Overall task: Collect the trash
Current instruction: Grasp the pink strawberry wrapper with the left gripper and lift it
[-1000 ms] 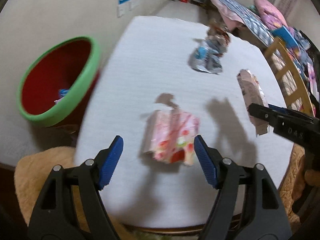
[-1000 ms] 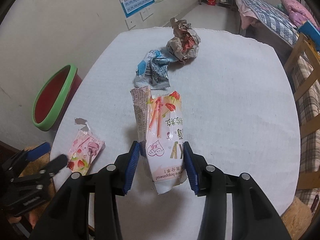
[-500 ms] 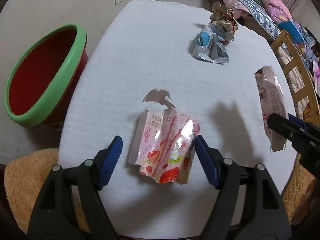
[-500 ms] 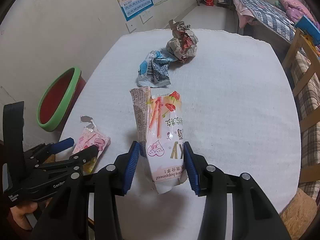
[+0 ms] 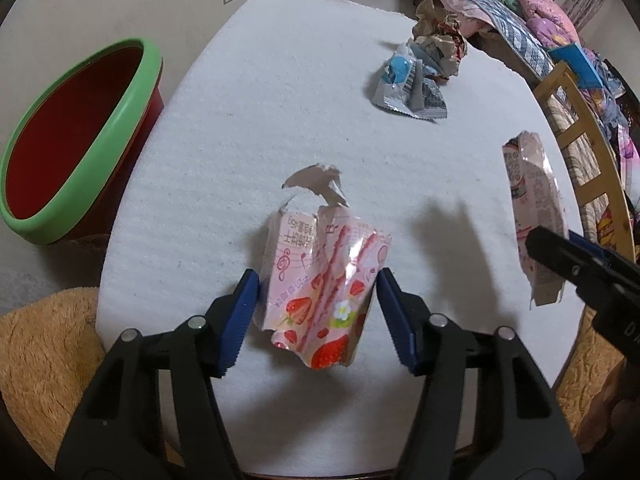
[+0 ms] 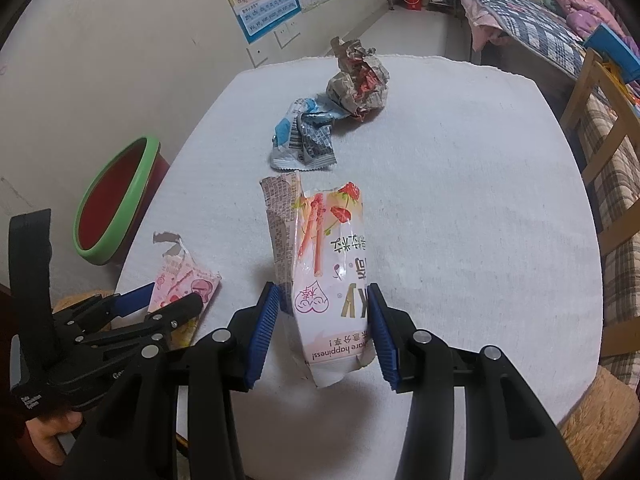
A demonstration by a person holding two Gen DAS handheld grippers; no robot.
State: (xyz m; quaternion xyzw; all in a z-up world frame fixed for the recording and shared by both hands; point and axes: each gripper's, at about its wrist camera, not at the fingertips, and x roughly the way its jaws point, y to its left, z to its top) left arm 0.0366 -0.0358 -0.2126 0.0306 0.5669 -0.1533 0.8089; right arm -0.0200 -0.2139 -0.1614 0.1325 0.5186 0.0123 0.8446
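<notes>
My left gripper (image 5: 318, 316) is closed around a pink strawberry wrapper (image 5: 324, 280) near the table's front left edge; both pads touch its sides. It also shows in the right wrist view (image 6: 184, 284). My right gripper (image 6: 322, 330) is shut on a long pink-and-white snack bag (image 6: 324, 276), held above the table; it also shows in the left wrist view (image 5: 534, 216). A blue-grey wrapper (image 6: 304, 136) and a crumpled brown paper ball (image 6: 358, 84) lie at the table's far side.
A red bin with a green rim (image 5: 68, 140) stands on the floor left of the white round table (image 5: 280, 100). A wooden chair (image 6: 600, 128) and a bed (image 6: 528, 20) are to the right. A tan furry cushion (image 5: 44, 360) sits below the front edge.
My left gripper moved forward over the strawberry wrapper and narrowed until its pads met the wrapper's sides. My right gripper kept its hold on the snack bag.
</notes>
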